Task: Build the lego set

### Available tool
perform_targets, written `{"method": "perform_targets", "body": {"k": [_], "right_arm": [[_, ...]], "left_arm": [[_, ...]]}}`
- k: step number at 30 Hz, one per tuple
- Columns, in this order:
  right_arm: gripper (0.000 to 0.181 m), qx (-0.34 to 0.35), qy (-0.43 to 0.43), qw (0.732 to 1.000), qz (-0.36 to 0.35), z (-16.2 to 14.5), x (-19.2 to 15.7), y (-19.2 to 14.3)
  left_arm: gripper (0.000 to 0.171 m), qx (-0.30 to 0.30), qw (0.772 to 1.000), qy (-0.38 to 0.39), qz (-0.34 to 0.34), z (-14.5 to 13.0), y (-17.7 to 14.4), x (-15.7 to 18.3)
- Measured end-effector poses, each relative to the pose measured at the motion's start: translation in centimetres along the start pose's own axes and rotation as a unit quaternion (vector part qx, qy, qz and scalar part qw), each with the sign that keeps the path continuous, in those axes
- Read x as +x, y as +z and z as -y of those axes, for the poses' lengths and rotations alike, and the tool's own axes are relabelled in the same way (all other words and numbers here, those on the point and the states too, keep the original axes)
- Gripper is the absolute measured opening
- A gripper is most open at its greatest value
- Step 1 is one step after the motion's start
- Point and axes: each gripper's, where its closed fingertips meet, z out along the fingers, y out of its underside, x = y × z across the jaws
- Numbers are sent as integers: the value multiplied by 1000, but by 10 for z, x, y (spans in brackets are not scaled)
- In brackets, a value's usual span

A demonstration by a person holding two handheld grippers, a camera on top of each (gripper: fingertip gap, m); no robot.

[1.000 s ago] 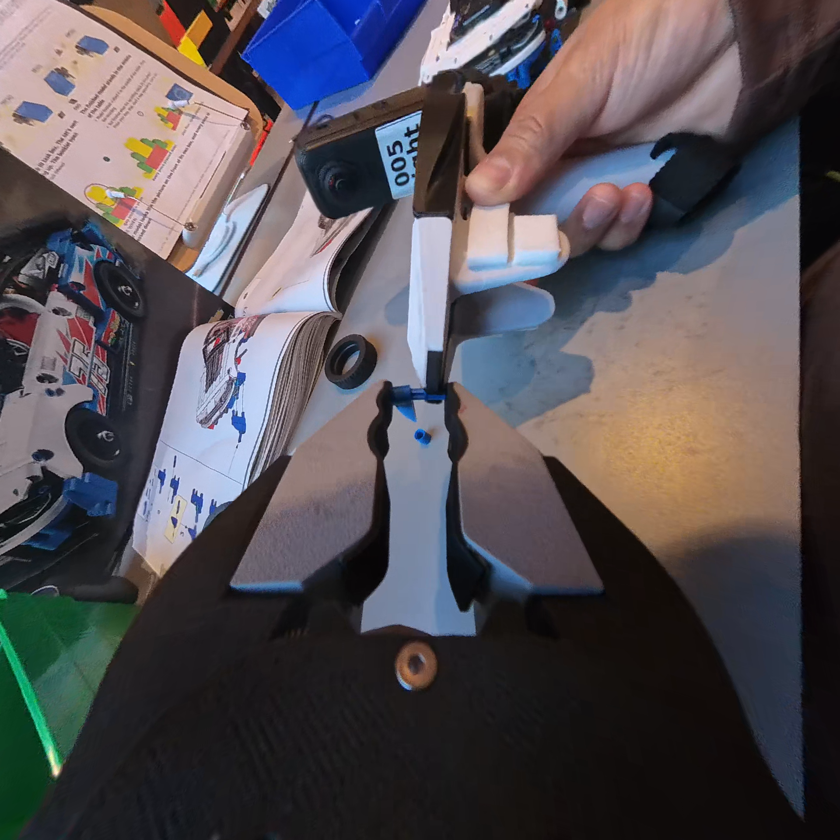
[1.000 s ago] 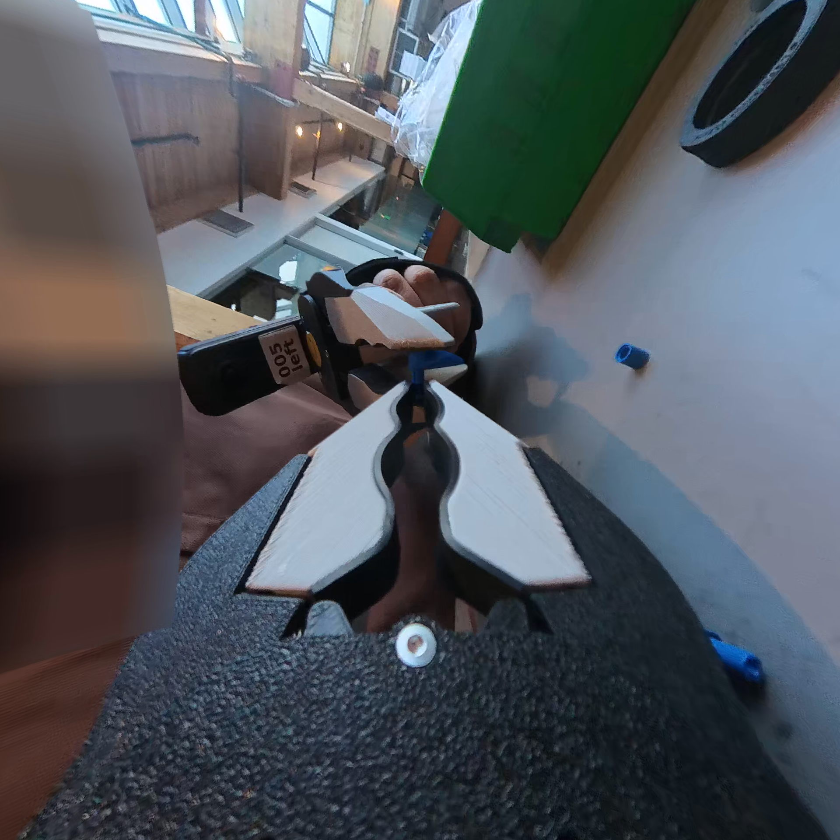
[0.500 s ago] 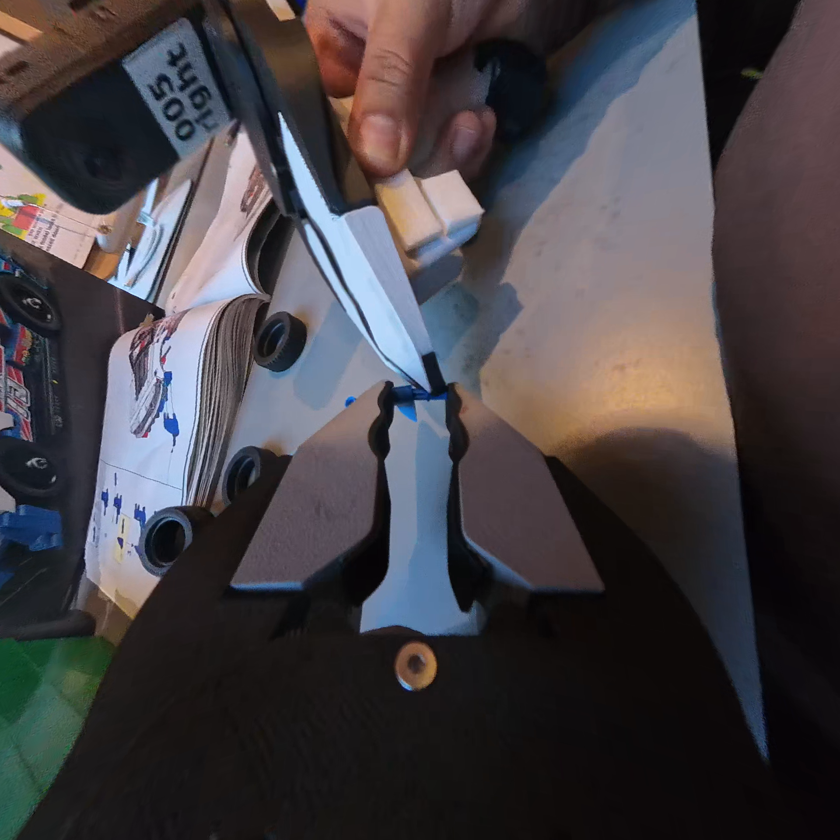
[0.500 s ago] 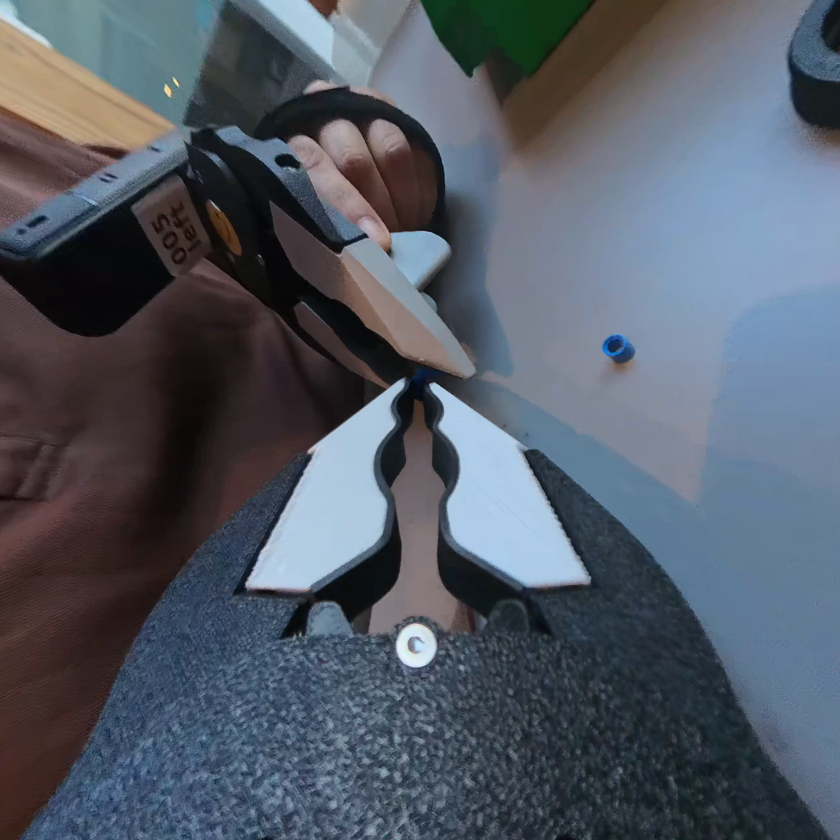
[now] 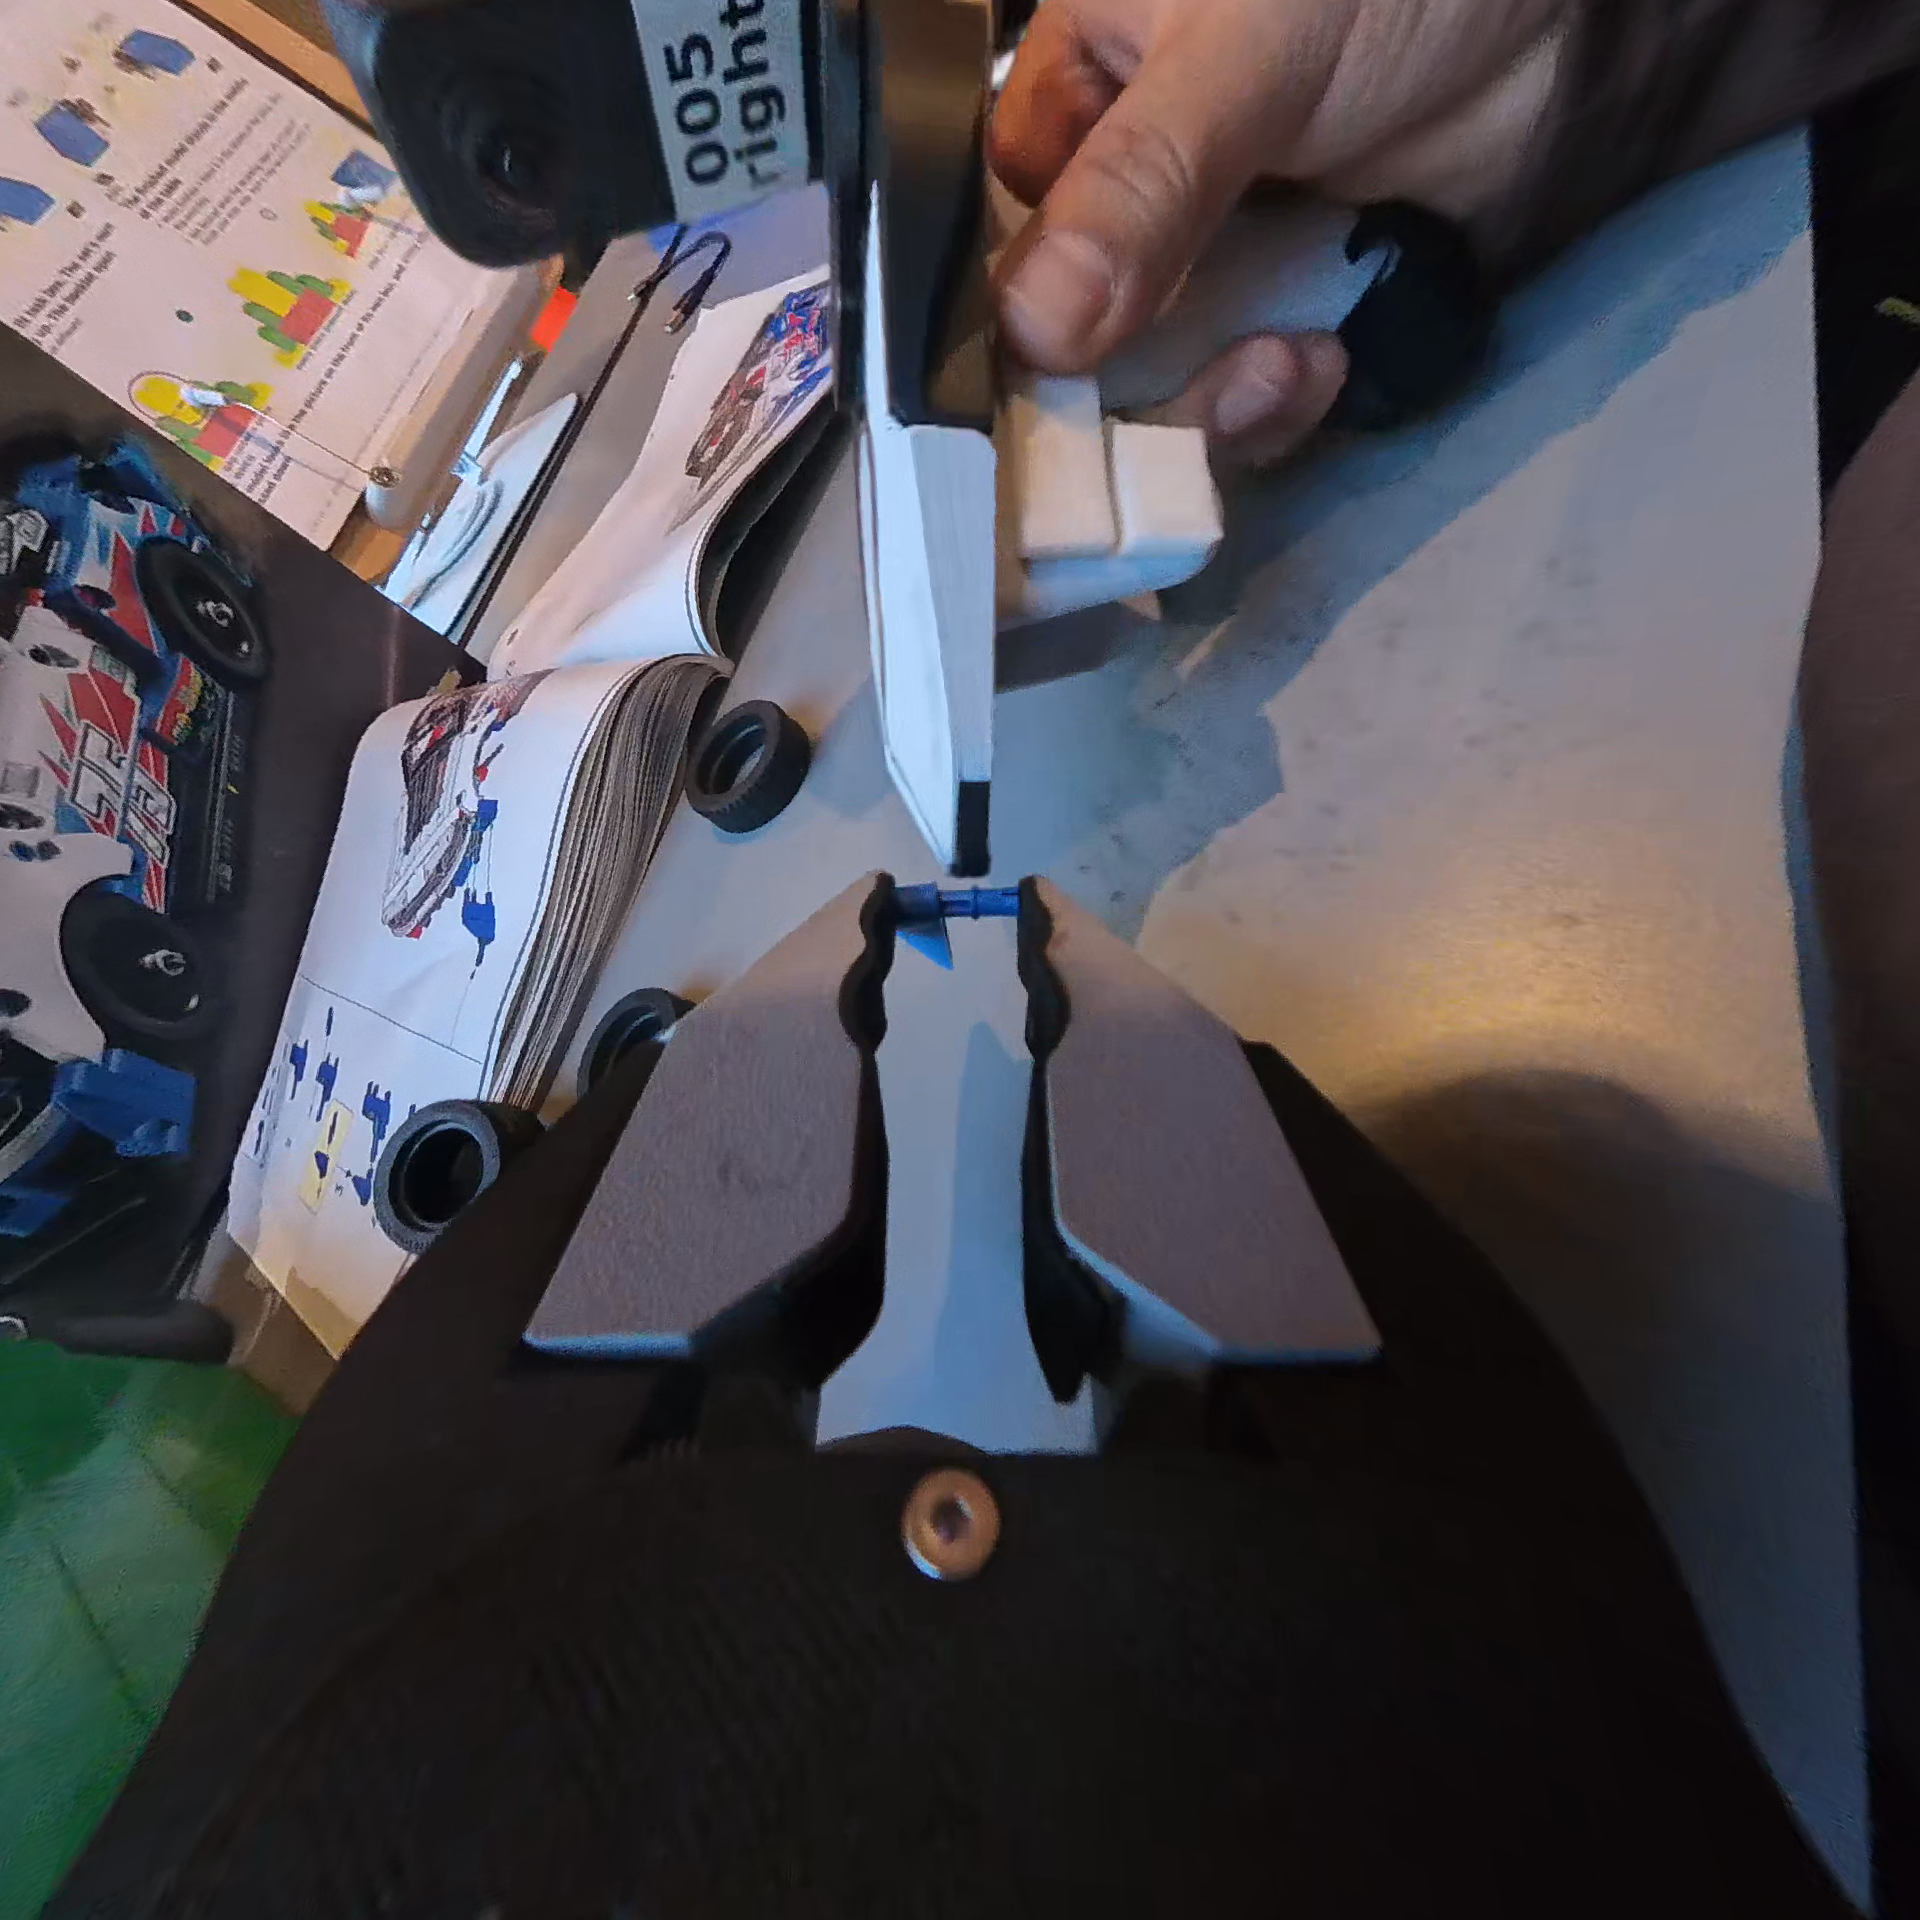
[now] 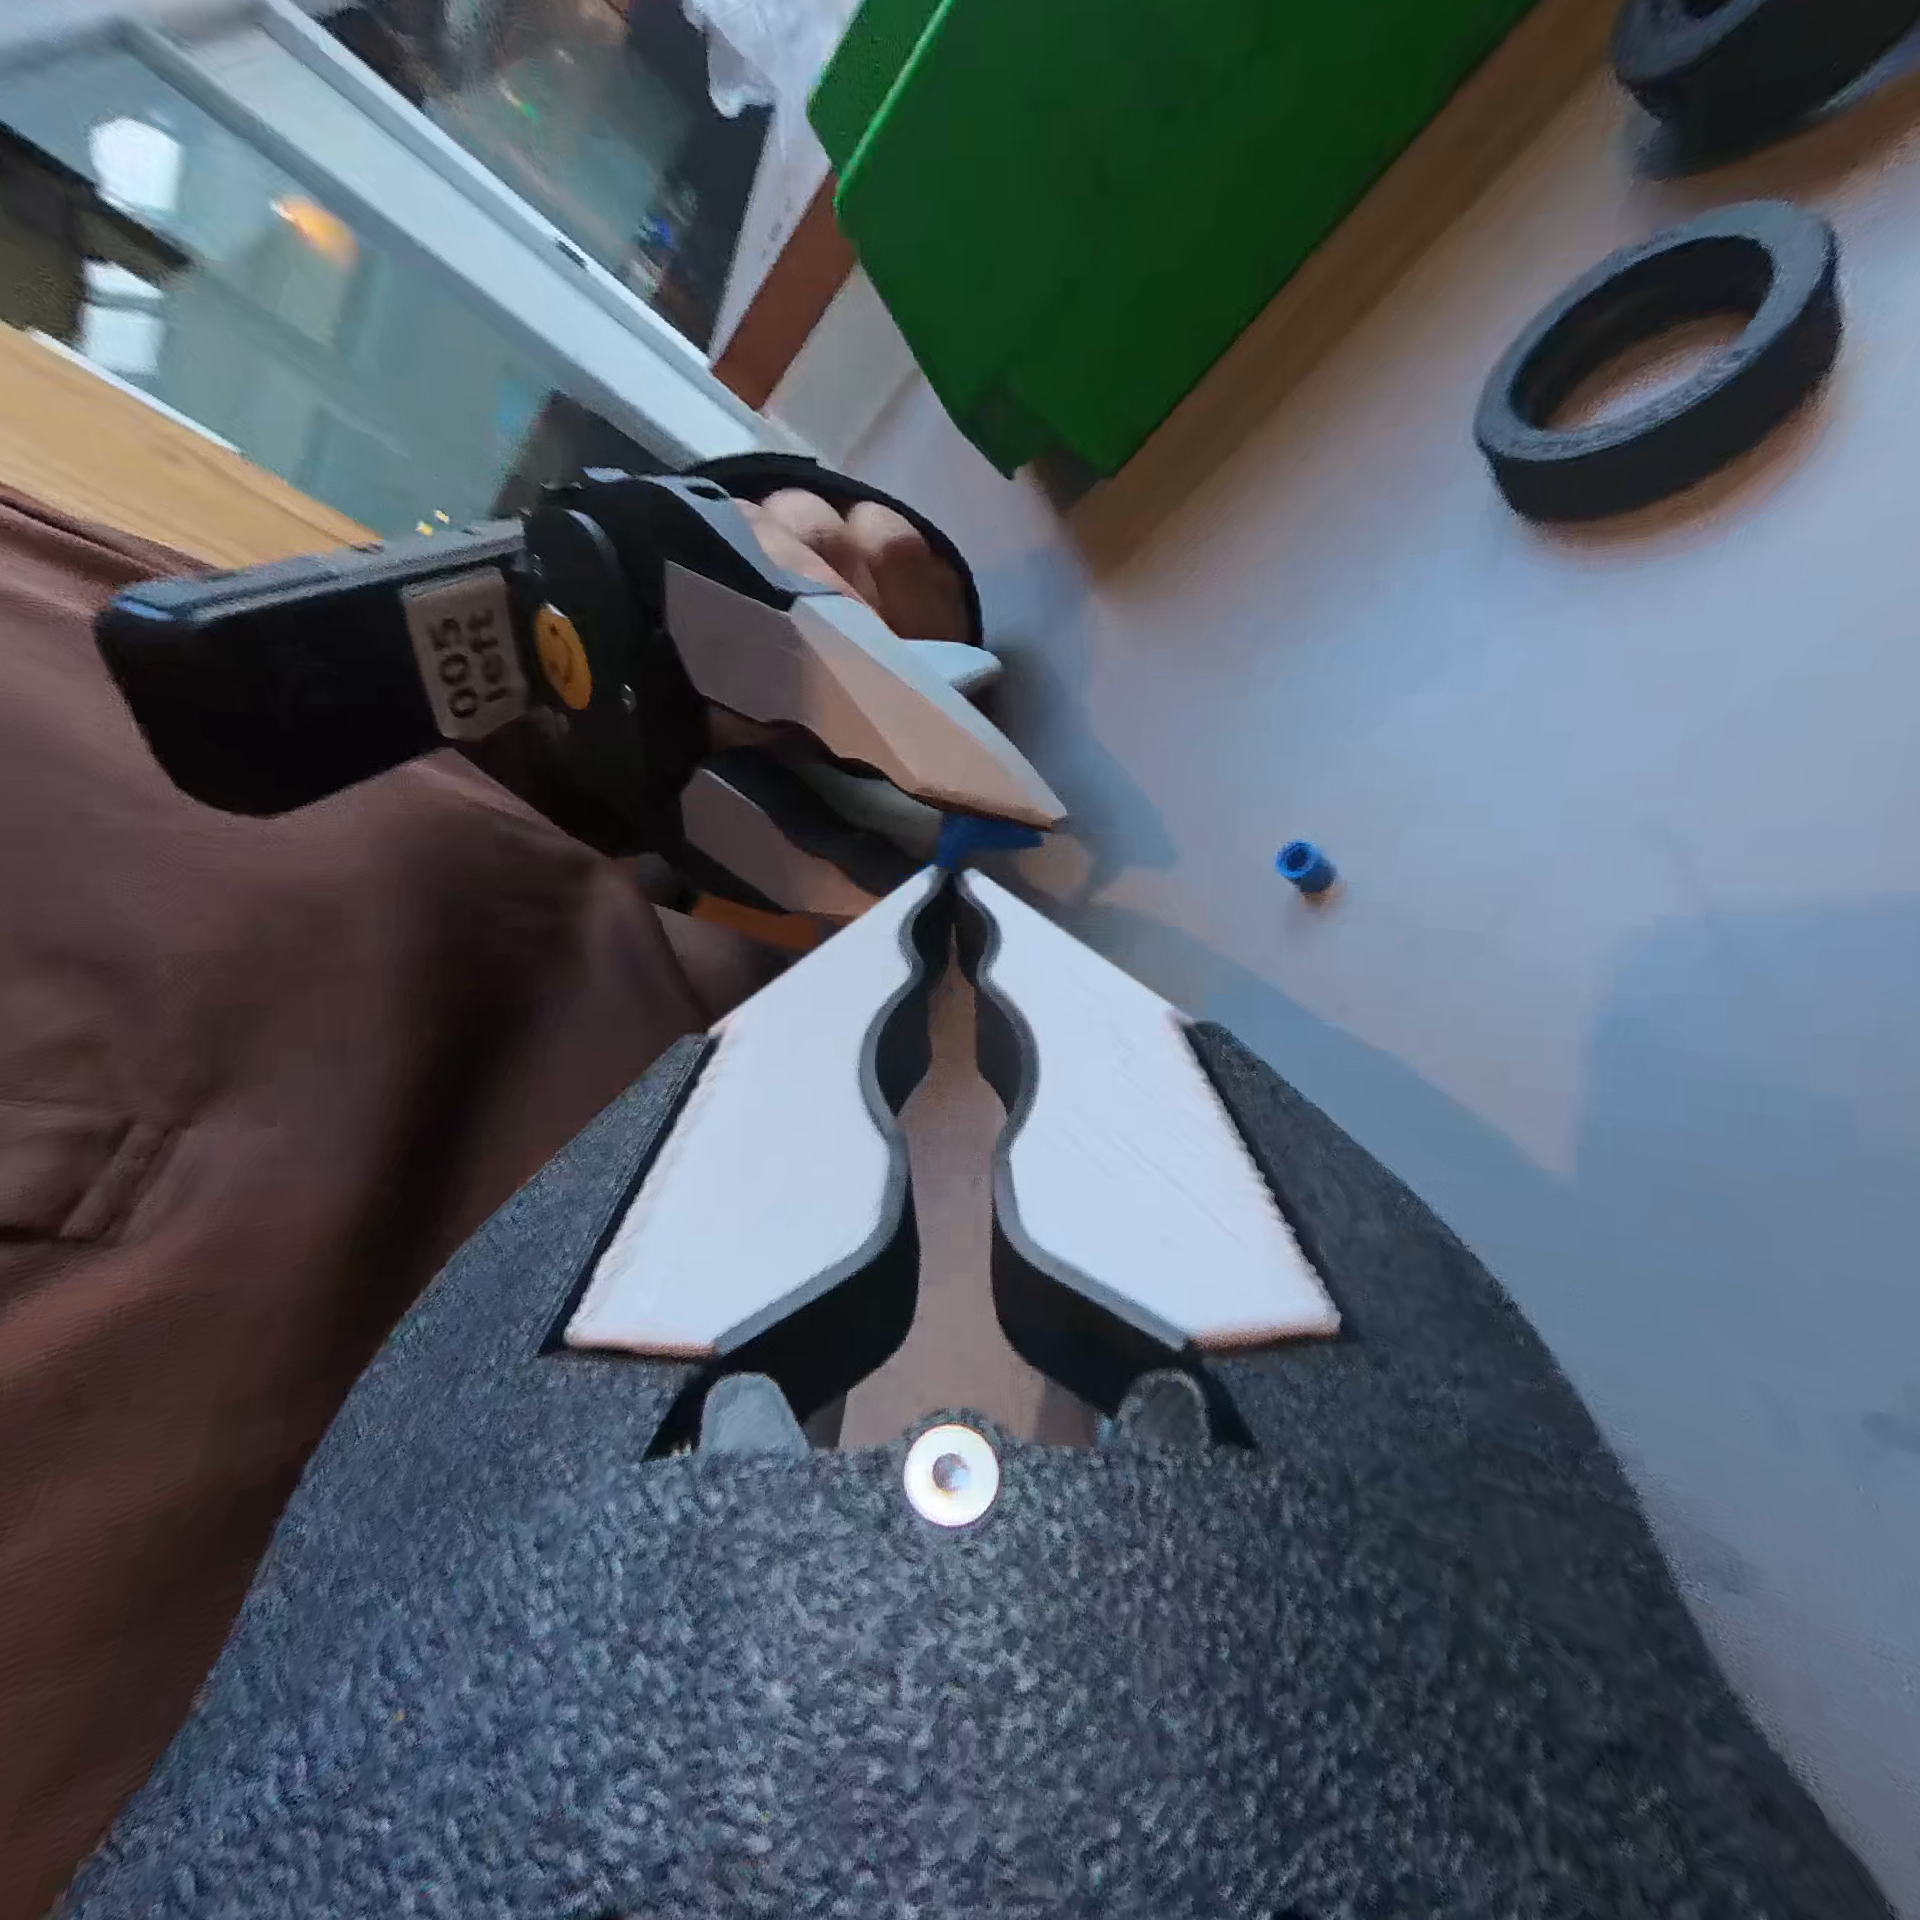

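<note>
Left hand-held gripper (image 5: 957, 902) clamped on small blue plastic Lego pin (image 5: 961, 900); right hand-held gripper (image 6: 948, 875) pinched closed, empty, tips just beside pin, above grey table (image 5: 1455, 831).

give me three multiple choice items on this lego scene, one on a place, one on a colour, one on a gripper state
1. Where does the loose blue bush lie?
A. on the grey table
B. in the green bin
C. on the booklet

2. What colour is the small piece that the left gripper holds?
A. red
B. blue
C. yellow

3. How is the right gripper?
A. wide open
B. clamped on a tyre
C. shut, tips together

Answers: 1 A, it sits alone on the bare table in the right wrist view. 2 B, a blue pin spans the left fingertips. 3 C, its tips meet just short of the blue piece.
</note>
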Motion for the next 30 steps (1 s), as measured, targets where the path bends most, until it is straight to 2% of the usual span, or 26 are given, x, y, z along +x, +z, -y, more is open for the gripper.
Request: {"method": "perform_targets", "body": {"k": [4, 16, 25, 30], "right_arm": [[0, 33, 26, 998, 49, 6, -7, -1], [0, 19, 21, 1000, 11, 3, 5, 2], [0, 30, 31, 999, -2, 4, 8, 3], [13, 27, -7, 998, -49, 3, 11, 3]], "left_arm": [[20, 3, 1000, 12, 0, 2, 0, 3], [20, -22, 1000, 9, -4, -5, 4, 3], [20, -29, 999, 9, 17, -8, 5, -2], [21, -30, 999, 3, 18, -8, 5, -4]]}}
